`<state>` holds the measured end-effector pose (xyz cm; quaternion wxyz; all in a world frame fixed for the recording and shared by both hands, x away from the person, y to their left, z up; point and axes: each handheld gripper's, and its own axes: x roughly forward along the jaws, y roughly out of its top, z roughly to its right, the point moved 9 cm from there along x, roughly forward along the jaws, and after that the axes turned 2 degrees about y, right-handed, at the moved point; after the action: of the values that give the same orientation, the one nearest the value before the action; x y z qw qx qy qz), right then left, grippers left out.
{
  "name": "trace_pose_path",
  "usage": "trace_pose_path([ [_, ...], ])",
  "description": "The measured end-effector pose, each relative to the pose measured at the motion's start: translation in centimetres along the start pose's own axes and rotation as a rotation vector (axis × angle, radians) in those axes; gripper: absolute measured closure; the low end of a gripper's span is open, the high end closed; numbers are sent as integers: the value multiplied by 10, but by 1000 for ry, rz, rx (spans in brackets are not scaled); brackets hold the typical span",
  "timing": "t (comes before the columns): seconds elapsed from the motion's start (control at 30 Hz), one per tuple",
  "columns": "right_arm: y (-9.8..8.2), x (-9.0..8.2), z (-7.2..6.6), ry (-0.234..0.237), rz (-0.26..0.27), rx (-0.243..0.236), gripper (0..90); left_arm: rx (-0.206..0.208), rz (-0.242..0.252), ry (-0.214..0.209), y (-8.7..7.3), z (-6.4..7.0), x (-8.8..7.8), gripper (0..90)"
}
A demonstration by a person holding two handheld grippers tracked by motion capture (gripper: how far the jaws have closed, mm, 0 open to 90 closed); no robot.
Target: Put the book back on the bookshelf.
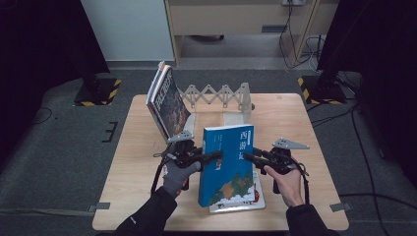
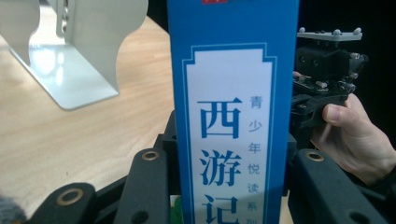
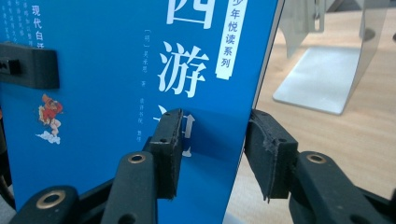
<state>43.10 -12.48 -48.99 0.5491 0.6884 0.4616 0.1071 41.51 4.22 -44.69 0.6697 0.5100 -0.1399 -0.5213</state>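
Blue paperback book (image 1: 227, 164) with white Chinese title, held upright above the near centre of the light wooden table (image 1: 133, 162), over a flat book (image 1: 258, 199). Left gripper (image 1: 216, 156) clamps its spine edge; right gripper (image 1: 246, 157) clamps its opposite edge. A grey metal bookend (image 1: 243, 101) stands far behind.

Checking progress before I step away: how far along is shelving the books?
Done: two books lean at the rack's left end. In hand: the left claw and right claw grip the blue book, tilted up. Left: standing it in the rack; another book lies flat.
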Motion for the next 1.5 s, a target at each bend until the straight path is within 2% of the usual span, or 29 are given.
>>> trace_pose_path([
  [0.1,6,1,0,-4,11,-17,578,27,18,3,1,1,-1,611],
  [0.4,4,2,-3,2,16,-43,598,44,4,3,-5,0,-5,606],
  [0.63,3,1,-5,8,22,-56,622,45,-3,22,-5,-4,-2,598],
  [0.83,4,0,-10,24,30,-74,632,68,6,37,-3,-2,1,597],
  [1.17,4,-1,-10,32,40,-69,640,72,10,31,-2,-2,2,604],
  [1.33,11,-1,-10,34,69,-68,656,85,45,24,5,0,0,608],
  [1.5,26,-7,-10,24,120,-94,674,135,83,22,14,5,1,607],
])
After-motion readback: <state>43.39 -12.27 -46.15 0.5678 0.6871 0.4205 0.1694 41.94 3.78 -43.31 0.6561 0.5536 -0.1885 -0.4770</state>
